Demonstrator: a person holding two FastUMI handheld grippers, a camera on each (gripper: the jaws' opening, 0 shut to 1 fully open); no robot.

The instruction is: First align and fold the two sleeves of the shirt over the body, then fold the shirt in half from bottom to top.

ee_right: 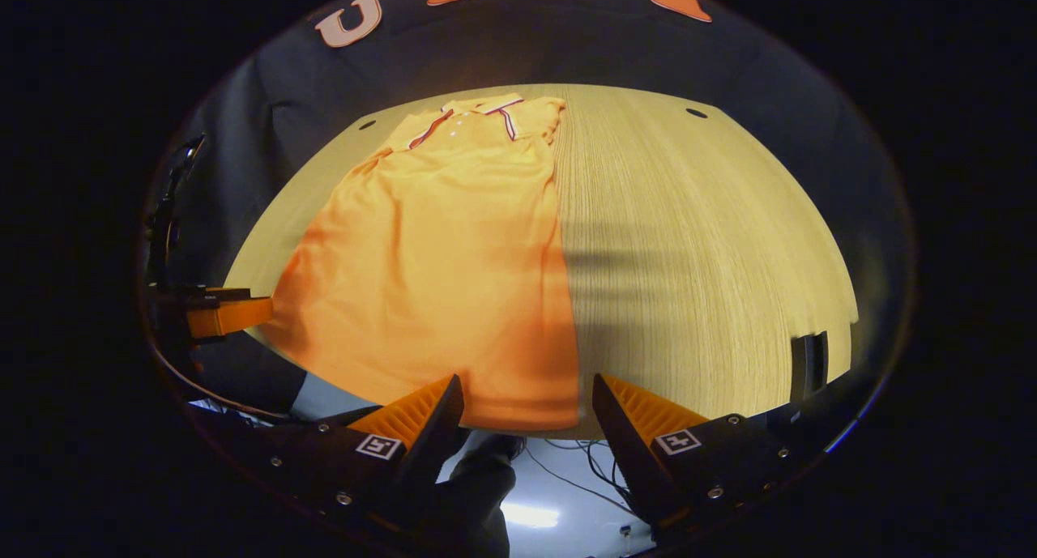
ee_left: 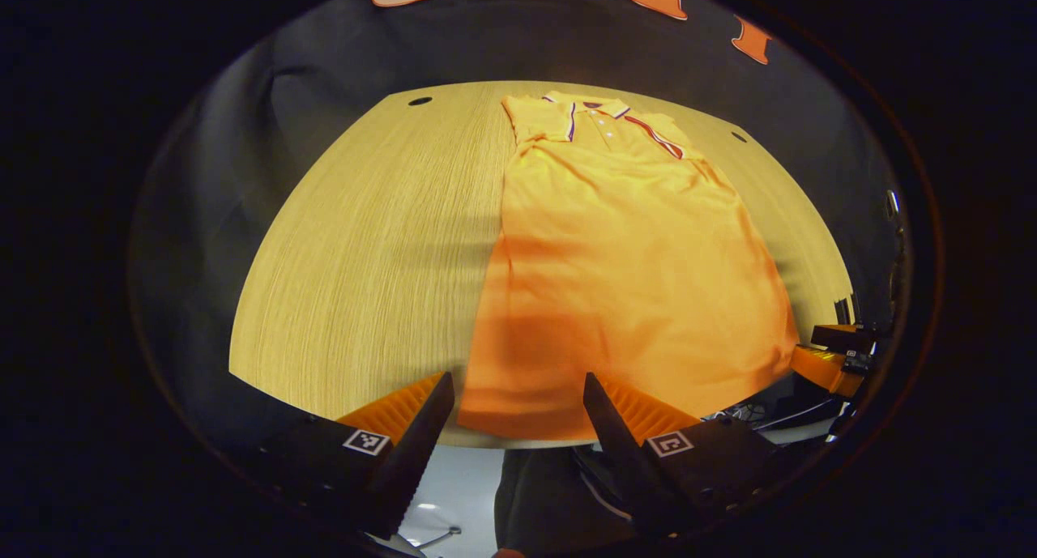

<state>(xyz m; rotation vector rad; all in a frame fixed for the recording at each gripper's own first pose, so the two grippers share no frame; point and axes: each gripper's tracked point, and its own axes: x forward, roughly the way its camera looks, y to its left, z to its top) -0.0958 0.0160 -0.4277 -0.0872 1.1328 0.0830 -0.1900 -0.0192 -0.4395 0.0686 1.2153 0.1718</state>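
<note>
Left gripper view: orange polo shirt (ee_left: 624, 258) lies flat, frame centre, on wooden desk (ee_left: 373, 258), sleeves folded in; left claw (ee_left: 518, 396) wide, empty, at hem.
Right gripper view: shirt centre-left; right claw (ee_right: 527, 400) wide, empty.

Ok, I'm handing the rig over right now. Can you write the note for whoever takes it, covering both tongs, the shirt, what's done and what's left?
Left tongs: open, holding nothing, at the shirt's bottom hem near its left corner.
Right tongs: open, holding nothing, at the hem near the right corner.
Shirt: flat on the table, collar at the far end, hem at the near edge.
Done: both sleeves appear folded in over the body.
Left: grip the hem at both corners and fold the shirt in half, bottom to top.
</note>
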